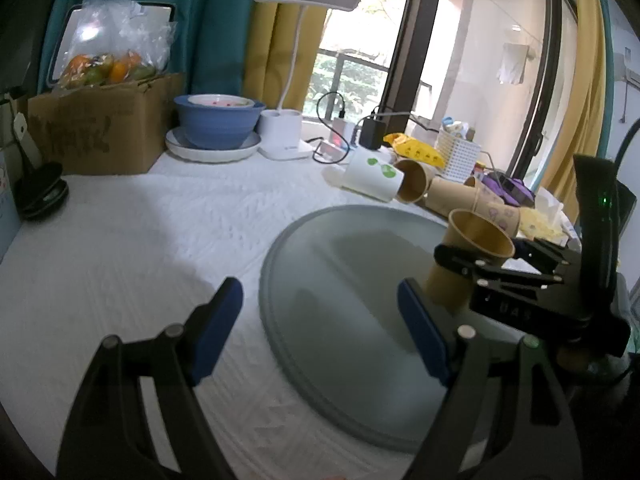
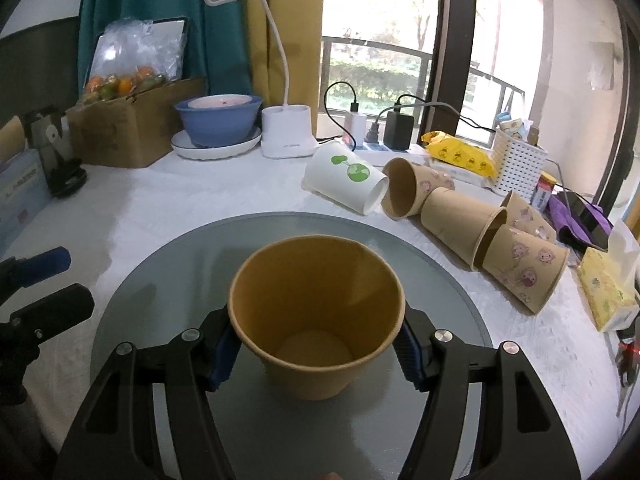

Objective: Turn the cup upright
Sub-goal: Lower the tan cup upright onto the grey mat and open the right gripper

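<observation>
A plain brown paper cup [image 2: 316, 316] stands mouth up on the round grey glass plate [image 2: 168, 280]. My right gripper [image 2: 316, 354] is shut on the cup, its blue pads pressing both sides just below the rim. In the left wrist view the same cup [image 1: 468, 256] shows at the right, held by the right gripper, slightly tilted over the plate [image 1: 340, 280]. My left gripper [image 1: 320, 328] is open and empty, low over the plate's left edge; its blue fingertip [image 2: 44, 262] shows at the left of the right wrist view.
Several paper cups lie on their sides behind the plate: a white one with green print [image 2: 344, 180] and brown ones [image 2: 460, 220]. A blue bowl on a white dish [image 2: 218, 124], a desk lamp [image 2: 286, 132], a cardboard box [image 2: 132, 124], chargers, a white basket [image 2: 516, 164] and a tissue pack [image 2: 604, 288] line the table's edges.
</observation>
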